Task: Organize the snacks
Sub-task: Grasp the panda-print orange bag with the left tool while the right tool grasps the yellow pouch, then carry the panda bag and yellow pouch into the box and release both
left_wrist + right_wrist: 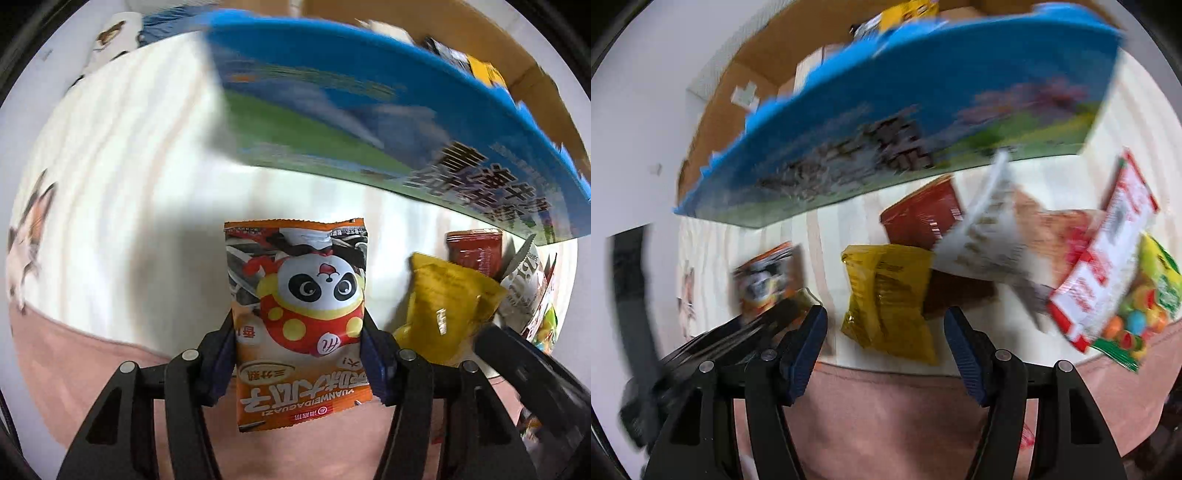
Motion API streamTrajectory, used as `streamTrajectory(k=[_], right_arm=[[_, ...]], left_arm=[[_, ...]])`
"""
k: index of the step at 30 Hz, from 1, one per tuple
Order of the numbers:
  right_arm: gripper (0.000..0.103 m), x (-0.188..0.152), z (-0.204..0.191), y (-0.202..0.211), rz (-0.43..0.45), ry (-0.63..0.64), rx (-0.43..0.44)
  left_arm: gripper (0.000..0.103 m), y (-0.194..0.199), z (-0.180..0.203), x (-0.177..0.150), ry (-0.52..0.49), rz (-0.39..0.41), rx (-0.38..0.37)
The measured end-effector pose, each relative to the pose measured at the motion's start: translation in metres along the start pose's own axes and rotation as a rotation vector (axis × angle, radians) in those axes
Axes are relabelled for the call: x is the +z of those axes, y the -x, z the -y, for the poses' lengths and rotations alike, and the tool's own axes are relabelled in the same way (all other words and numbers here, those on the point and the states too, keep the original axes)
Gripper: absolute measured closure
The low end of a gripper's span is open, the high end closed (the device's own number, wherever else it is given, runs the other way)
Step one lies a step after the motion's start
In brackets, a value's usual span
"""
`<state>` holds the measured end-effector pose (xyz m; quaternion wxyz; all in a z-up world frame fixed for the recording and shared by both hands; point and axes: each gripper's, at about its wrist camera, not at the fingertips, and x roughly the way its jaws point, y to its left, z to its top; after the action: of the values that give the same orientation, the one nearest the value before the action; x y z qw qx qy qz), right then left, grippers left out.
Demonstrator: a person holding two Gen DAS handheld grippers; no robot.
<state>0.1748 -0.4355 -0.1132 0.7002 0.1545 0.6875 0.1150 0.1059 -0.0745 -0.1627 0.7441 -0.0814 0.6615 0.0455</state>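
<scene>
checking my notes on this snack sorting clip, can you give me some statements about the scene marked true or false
1. The left gripper has its pads closed on the orange panda packet. True.
2. The right gripper is clamped on the red packet. False: the red packet lies beyond it, and the yellow packet sits between its fingers without clear contact.
3. A blue box stands behind the snacks. True.
4. The yellow packet lies on top of the blue box. False: it lies on the pale cloth in front of the box.
5. The orange panda packet is inside the blue box. False: it is outside, on the cloth.
</scene>
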Motion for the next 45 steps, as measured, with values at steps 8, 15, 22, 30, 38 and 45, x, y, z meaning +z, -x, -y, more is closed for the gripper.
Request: streamTrajectory(k=[8,15,22,30,38,45], right_arm=[[0.059,-0.002,-0.023,-0.051,-0.047,0.069,-0.137],[0.06,-0.046,-0.008,-0.035,-0.154,0.104,-0.037],[0.06,-0.088,0.003,-0.049,-0.262,0.092,-0.005],[0.047,-0.083,-0.012,-0.058,-0.271,0.105,-0.03],[0.035,-0.091,-0.037,-0.074,-0.263,0.085,-0.076],[0.054,-0.094,-0.035,-0.073,-0.202,0.099,-0.101]], left_arm=[[0.047,0.03,-0.039,-0.02,0.063,0.047,0.008],[0.047,0.063,-0.051,-0.071,0.047,0.055,-0.014],[0.047,0.009,-0.042,-0.115,-0.008,-0.077,-0.001],[0.045,-0.026,-0.048,-0.134,0.022,-0.136,-0.016],[0.046,-0.03,-0.068,-0.128,0.079,-0.142,-0.044],[0.049,-0.028,-0.042,-0.113,0.072,-0.129,-0.036]])
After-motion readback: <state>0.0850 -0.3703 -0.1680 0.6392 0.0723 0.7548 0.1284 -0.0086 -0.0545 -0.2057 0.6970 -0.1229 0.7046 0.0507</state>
